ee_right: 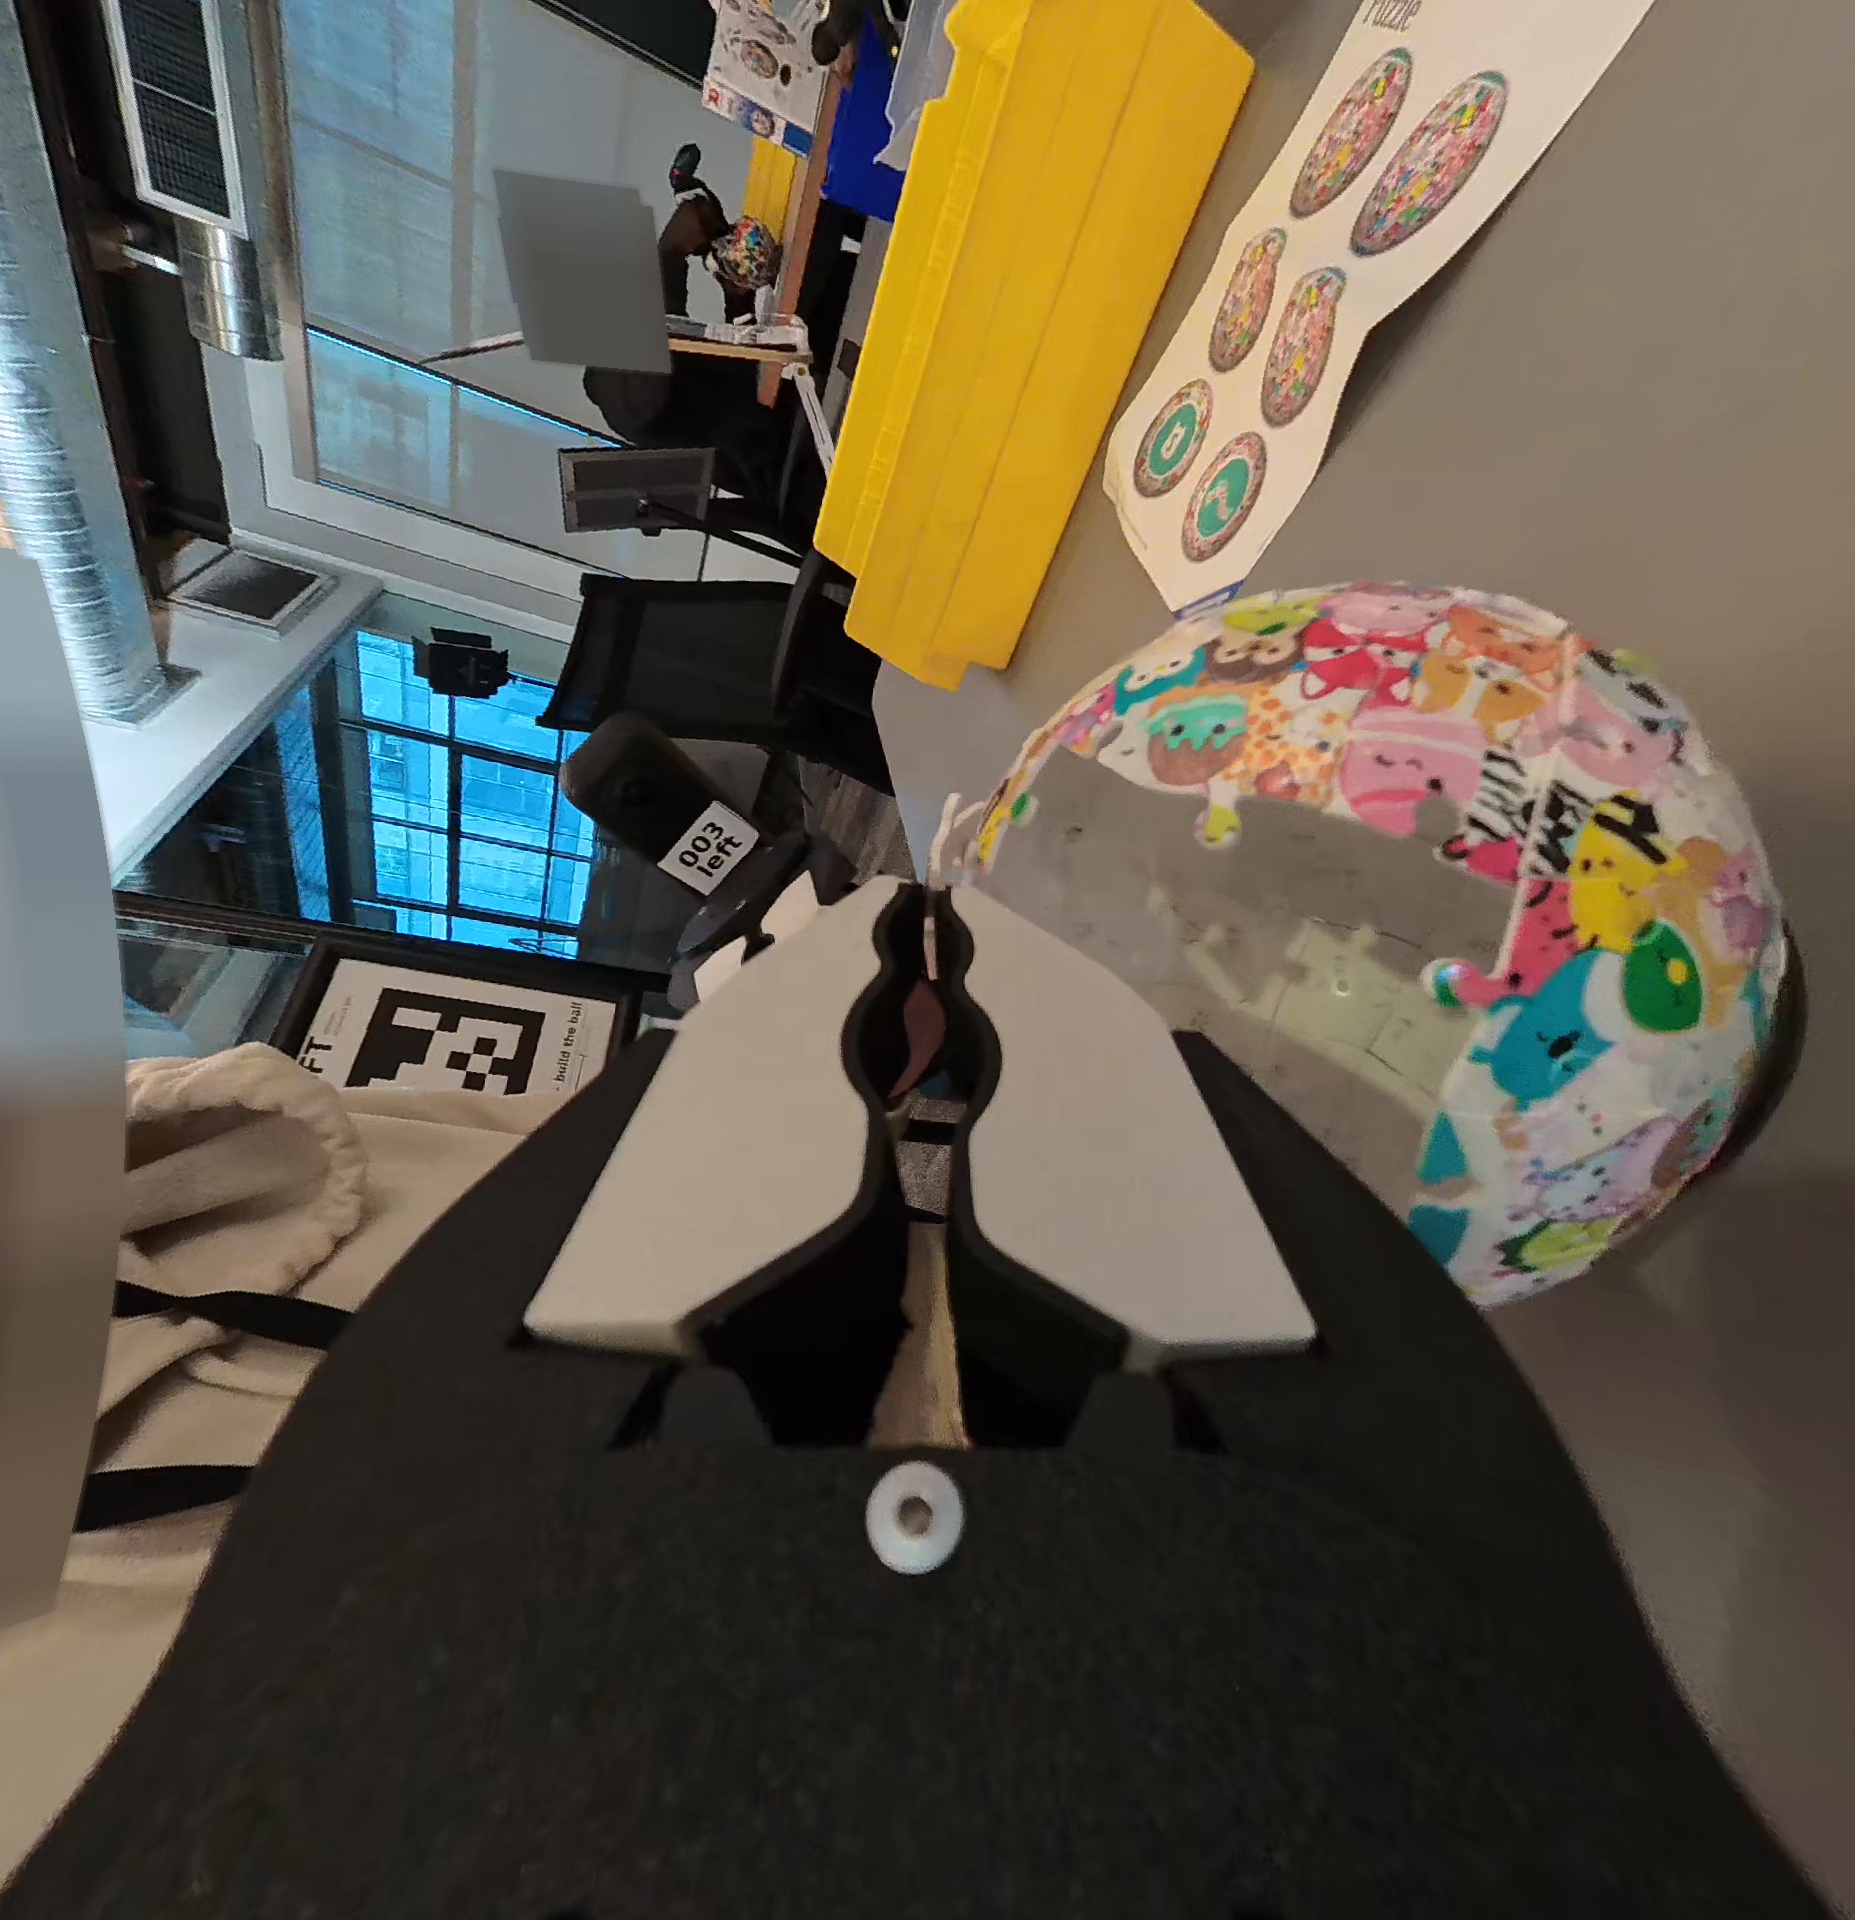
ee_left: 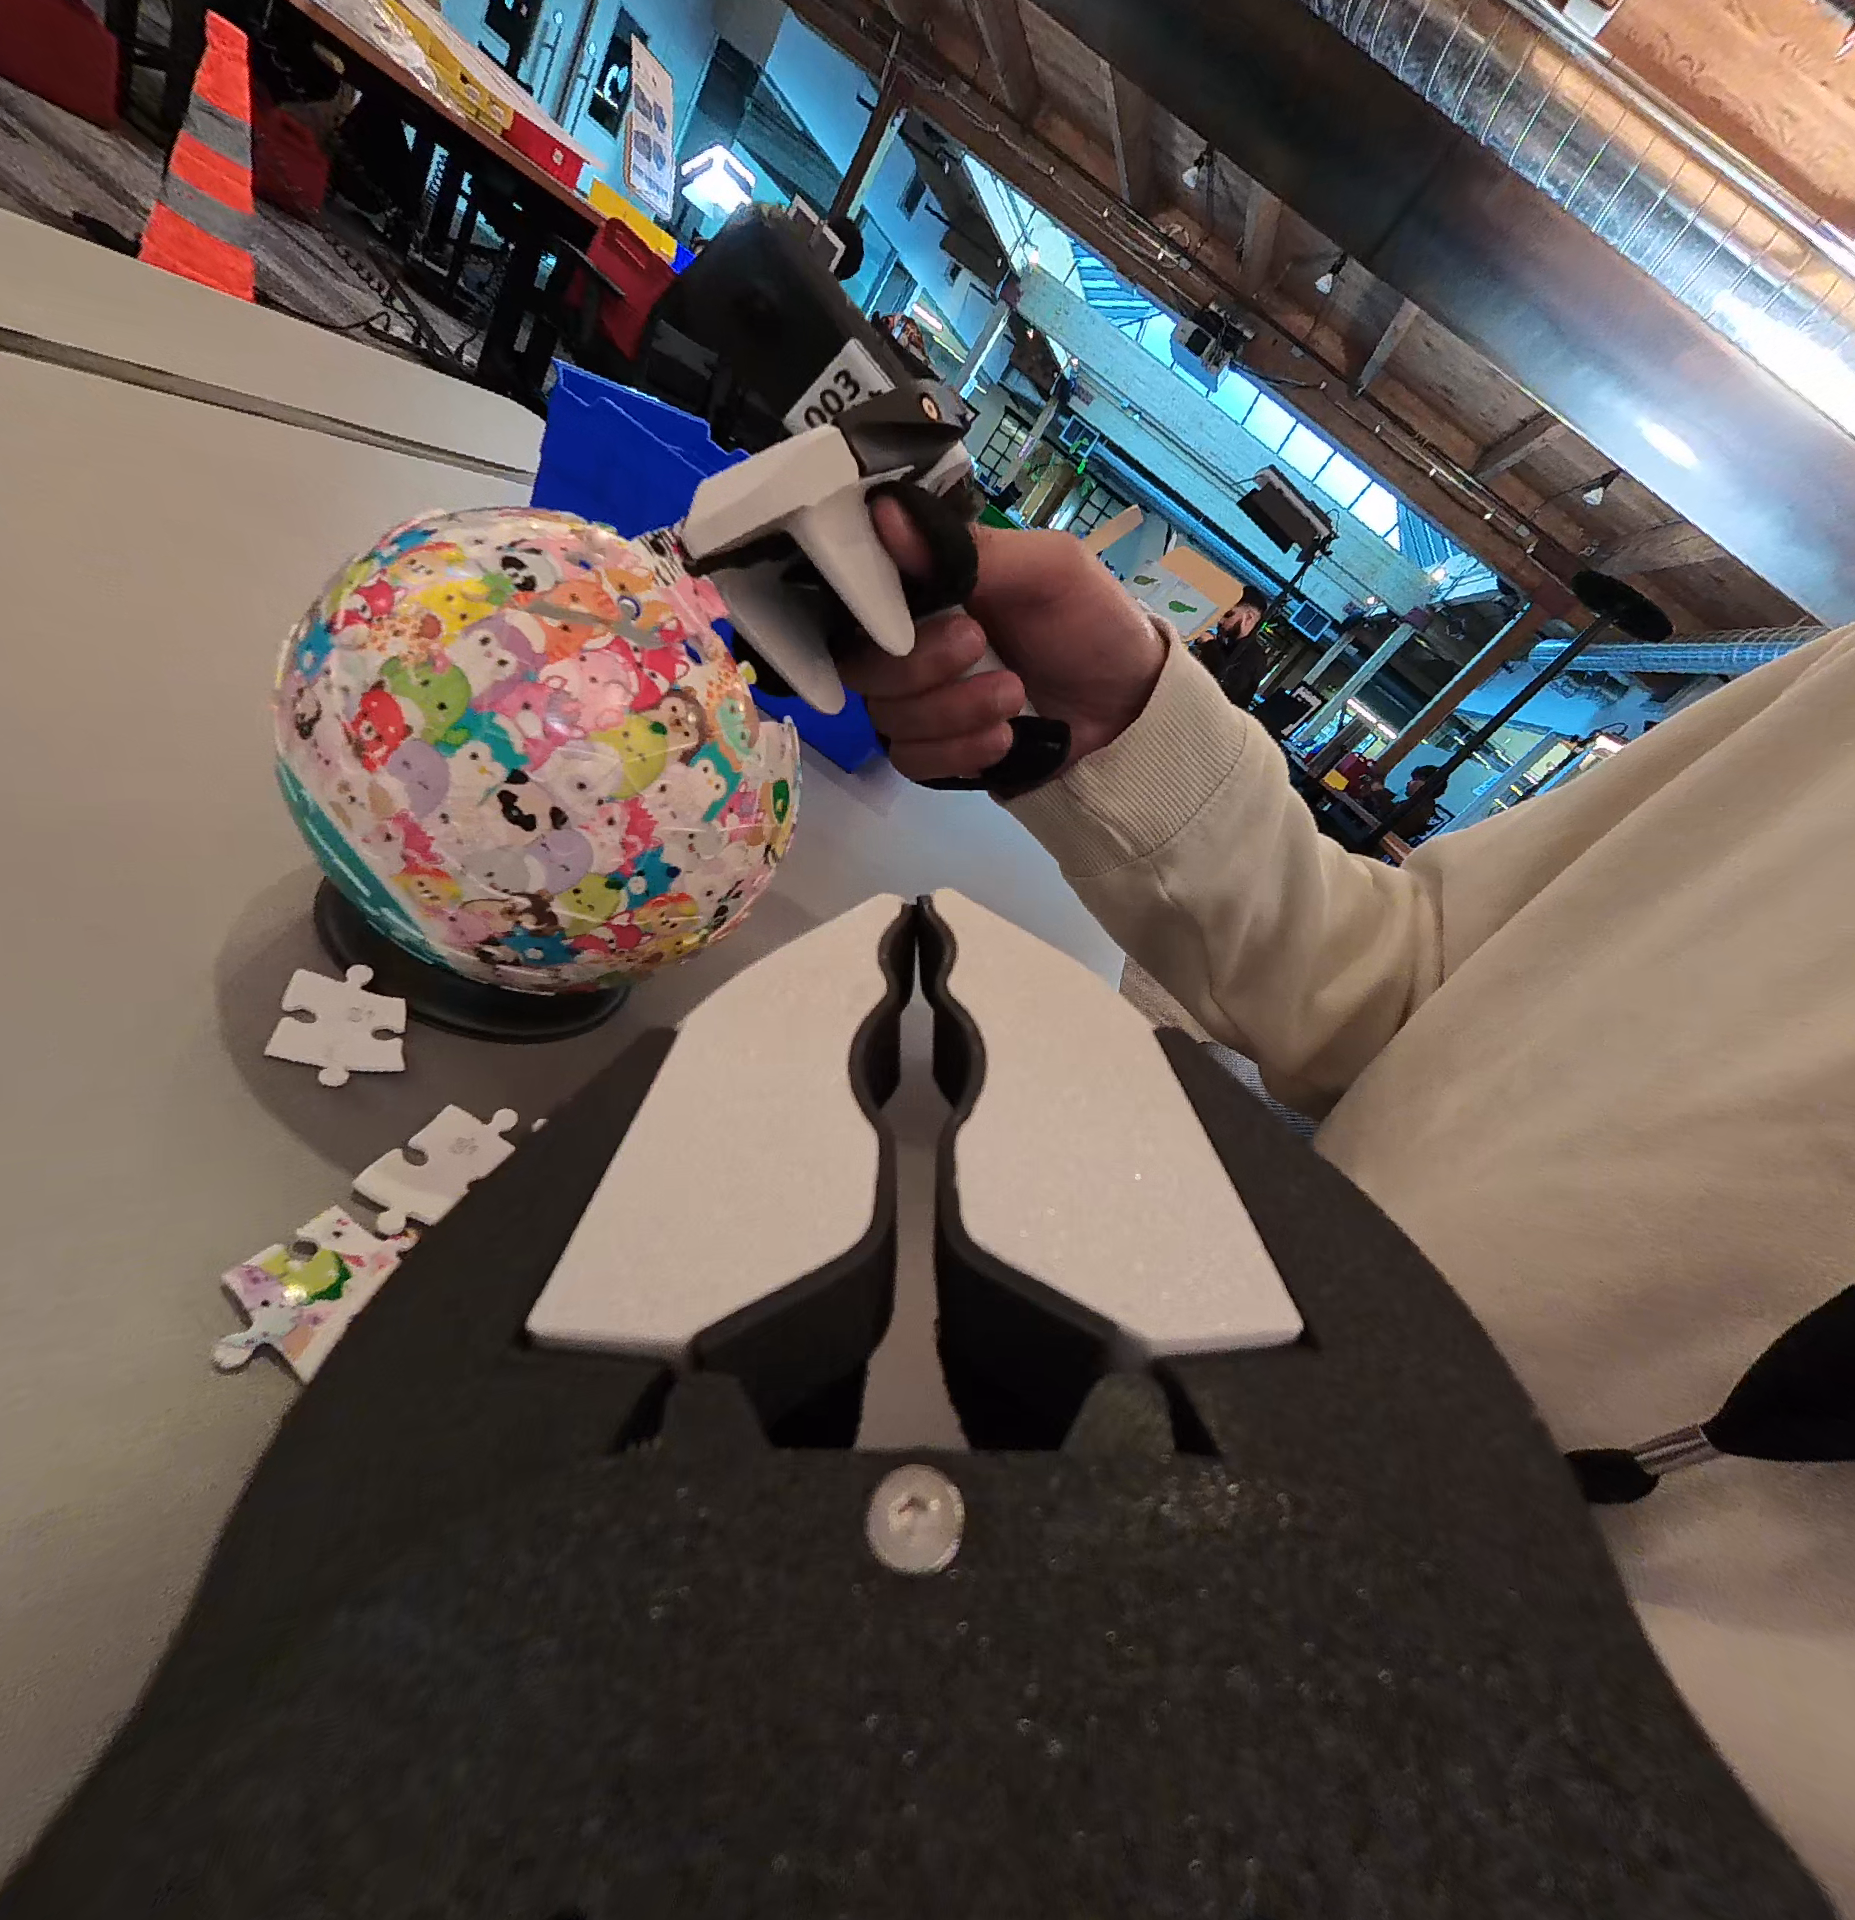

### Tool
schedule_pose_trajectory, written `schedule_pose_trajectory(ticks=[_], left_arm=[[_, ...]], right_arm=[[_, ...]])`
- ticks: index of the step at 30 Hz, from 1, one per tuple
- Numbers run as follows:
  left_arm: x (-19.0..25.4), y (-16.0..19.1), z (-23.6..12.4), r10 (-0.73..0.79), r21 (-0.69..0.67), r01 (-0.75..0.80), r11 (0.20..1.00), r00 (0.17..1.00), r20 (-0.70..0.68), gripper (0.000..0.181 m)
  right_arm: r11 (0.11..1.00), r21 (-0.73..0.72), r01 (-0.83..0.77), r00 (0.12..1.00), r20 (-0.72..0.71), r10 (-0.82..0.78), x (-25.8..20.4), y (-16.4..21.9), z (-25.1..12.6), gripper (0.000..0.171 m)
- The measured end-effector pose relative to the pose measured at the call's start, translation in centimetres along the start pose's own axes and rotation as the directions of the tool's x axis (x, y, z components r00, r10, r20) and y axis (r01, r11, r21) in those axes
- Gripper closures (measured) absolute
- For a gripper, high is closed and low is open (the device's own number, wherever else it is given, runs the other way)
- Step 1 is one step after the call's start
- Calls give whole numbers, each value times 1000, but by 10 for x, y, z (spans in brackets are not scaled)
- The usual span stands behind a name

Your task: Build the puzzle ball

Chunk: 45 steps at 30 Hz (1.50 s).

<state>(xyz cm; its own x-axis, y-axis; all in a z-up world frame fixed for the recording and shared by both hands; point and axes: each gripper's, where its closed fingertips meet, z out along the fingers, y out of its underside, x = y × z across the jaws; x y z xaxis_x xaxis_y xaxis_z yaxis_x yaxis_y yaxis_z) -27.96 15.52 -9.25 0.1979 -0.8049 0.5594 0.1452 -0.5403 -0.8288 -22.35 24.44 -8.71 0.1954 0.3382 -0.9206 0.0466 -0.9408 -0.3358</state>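
**Right gripper brings a piece to the ball's open gap**

The right gripper has its fingers pressed nearly together on a thin white puzzle piece, seen edge-on and poking out past the tips. The piece is blurred, so whether it already touches the ball's edge cannot be told. Just to the right of those tips sits the puzzle ball, a hollow sphere printed with crowded cartoon animals in pink, yellow, teal and orange. A wide gap in its shell faces the gripper, showing the grey-white inside, with knobbed piece edges around the opening. The ball rests on a dark round stand on the grey table.

The left gripper is closed with its wavy inner edges meeting, holding nothing. The ball stands ahead of it and to its left. Nearer on that side lie three loose pieces: two white-side-up, and one printed-side-up.

Beyond the ball from the right gripper lie a picture sheet and a yellow bin.
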Motion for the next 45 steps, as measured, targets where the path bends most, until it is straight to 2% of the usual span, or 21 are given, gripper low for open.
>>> schedule_pose_trajectory(ticks=[28,31,35,40,45], left_arm=[[-5,-1,0,21,-5,-20,1000,999,37,181],[-10,-9,3,12,7,-13,1000,999,50,170],[-22,-22,10,81,-34,-78,996,991,102,163],[-43,-32,22,176,-140,-152,978,968,180,163],[-56,-38,37,249,-228,-202,952,948,199,167]], right_arm=[[1000,23,4,1000,-27,-3,5,-1,1,169],[1000,25,-3,1000,-22,3,4,-1,-1,169],[1000,19,-12,1000,-10,12,5,1,0,169],[1000,16,-24,1000,-4,24,7,2,0,168],[999,13,-30,1000,6,30,7,1,1,168]])
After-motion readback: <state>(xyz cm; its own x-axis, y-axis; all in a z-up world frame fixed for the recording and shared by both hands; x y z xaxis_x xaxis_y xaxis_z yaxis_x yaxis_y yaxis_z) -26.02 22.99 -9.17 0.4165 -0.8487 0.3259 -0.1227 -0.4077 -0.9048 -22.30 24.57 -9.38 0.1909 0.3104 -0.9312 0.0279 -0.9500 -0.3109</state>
